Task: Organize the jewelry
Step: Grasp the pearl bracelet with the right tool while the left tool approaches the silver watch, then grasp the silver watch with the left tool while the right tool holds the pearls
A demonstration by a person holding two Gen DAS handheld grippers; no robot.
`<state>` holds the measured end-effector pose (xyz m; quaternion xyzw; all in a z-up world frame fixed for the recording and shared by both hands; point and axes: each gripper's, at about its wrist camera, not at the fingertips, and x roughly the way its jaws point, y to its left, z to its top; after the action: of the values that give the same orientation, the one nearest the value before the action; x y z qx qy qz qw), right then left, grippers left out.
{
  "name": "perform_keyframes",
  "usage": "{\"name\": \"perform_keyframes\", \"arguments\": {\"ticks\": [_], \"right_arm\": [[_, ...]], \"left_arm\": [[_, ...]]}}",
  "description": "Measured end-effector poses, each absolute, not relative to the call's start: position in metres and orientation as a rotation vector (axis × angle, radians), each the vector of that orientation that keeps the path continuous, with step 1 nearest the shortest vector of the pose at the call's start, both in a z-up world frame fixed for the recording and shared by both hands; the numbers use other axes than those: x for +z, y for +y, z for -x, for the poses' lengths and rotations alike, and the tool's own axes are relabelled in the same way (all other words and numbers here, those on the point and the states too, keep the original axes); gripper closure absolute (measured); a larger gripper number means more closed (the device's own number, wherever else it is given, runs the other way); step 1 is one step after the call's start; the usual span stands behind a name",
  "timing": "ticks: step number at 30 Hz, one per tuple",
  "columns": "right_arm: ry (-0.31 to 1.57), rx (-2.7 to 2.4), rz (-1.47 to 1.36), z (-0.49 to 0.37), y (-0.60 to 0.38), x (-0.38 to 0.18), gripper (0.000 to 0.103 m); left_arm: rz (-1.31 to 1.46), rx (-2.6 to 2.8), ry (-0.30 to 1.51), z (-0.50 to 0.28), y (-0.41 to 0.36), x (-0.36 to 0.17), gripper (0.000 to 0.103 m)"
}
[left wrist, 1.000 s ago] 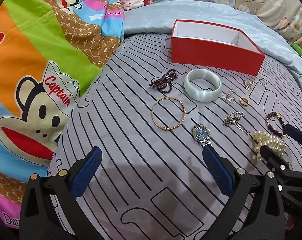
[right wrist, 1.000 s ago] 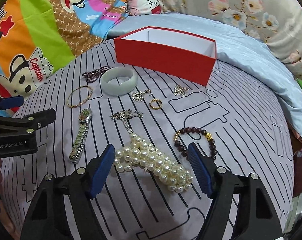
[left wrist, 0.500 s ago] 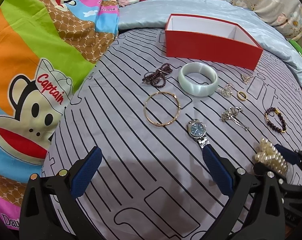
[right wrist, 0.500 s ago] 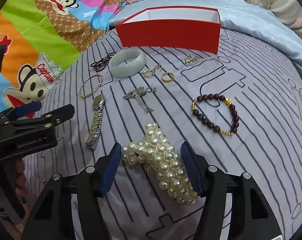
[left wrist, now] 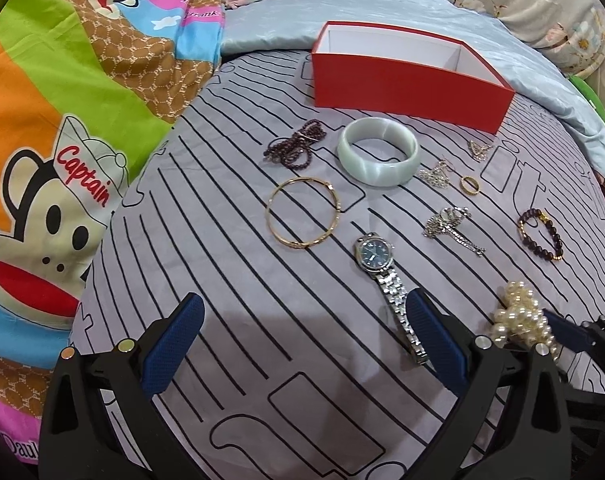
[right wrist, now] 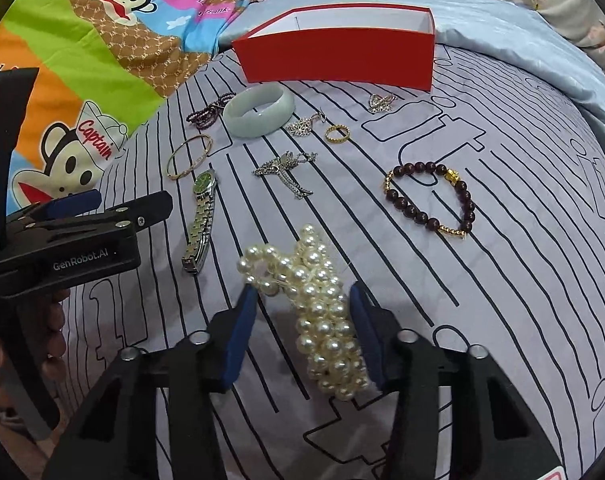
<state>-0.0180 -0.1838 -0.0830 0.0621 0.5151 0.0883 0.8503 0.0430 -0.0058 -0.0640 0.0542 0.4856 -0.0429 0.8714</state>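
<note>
Right gripper straddling the pearl bracelet at the near right of the grey striped cloth

Its blue pads are sitting either side of the pearls, the right pad touching them, the left pad standing a little off, so not clenching. The left gripper is hanging released, jaws spread wide over bare cloth, its right finger lying just beside the watch strap. The red box is standing open at the far edge, with the jade bangle just in front of it. Open cloth is lying near left, running out to the cartoon quilt
</note>
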Motion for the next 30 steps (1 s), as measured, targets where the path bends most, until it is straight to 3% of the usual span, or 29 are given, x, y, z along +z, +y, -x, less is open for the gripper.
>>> {"name": "perform_keyframes", "arguments": {"ticks": [4,11,21,25,30], "right_arm": [[1.075,0.167,-0.134,0.019,-0.185,-0.085,0.076],[1.033,0.107,-0.162,0.021,-0.196,-0.075,0.077],[1.008,0.077,-0.208,0.02,-0.209,-0.067,0.077],[1.005,0.081,-0.21,0.02,-0.209,-0.066,0.076],[1.003,0.08,-0.218,0.019,-0.21,-0.066,0.076]], "left_arm": [[-0.111,-0.106,1.018,-0.043,-0.01,-0.065,0.005],[-0.094,-0.13,1.026,-0.049,-0.02,-0.071,0.005],[-0.056,-0.125,1.049,-0.068,-0.026,-0.089,0.036],[-0.055,-0.12,1.04,-0.07,-0.028,-0.09,0.04],[-0.067,-0.133,1.028,-0.071,-0.032,-0.089,0.055]]}}
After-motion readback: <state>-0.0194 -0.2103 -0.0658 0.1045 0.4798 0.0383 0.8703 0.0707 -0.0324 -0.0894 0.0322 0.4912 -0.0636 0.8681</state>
